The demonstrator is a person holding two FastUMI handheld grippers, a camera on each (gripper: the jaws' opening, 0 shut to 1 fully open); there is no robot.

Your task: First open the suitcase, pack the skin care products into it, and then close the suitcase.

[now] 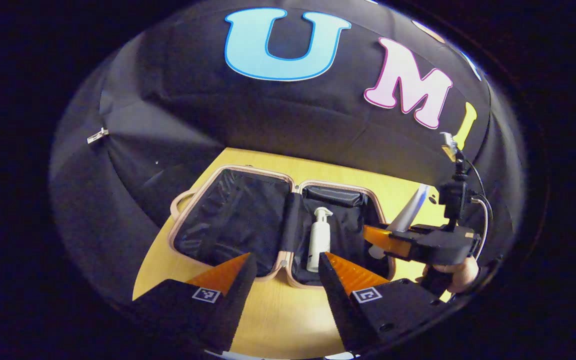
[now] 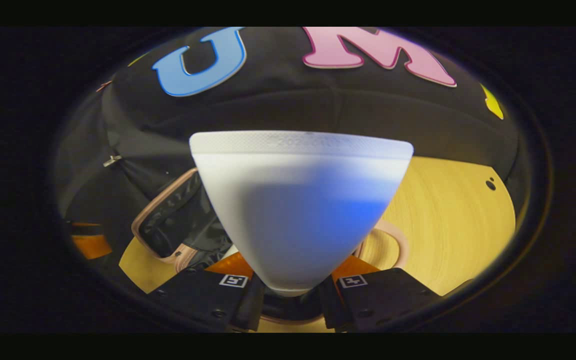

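Note:
A pink suitcase (image 1: 188,215) lies open flat on the wooden table, its black lining showing. In its right half lies a white pump bottle (image 1: 318,240). My left gripper (image 1: 285,272) hovers open above the suitcase's near edge, with nothing between its fingers. My right gripper (image 2: 288,292) is shut on a white tube with a blue band (image 2: 300,210), crimped end pointing up. In the left gripper view that right gripper (image 1: 388,240) holds the tube (image 1: 410,210) over the suitcase's right rim. The suitcase (image 2: 168,225) sits behind the tube in the right gripper view.
The wooden table (image 1: 278,315) spreads beyond the suitcase to the front and right (image 2: 458,225). Black booth cloth hangs close behind and to the left of it. A hand (image 1: 460,272) grips the right gripper's handle.

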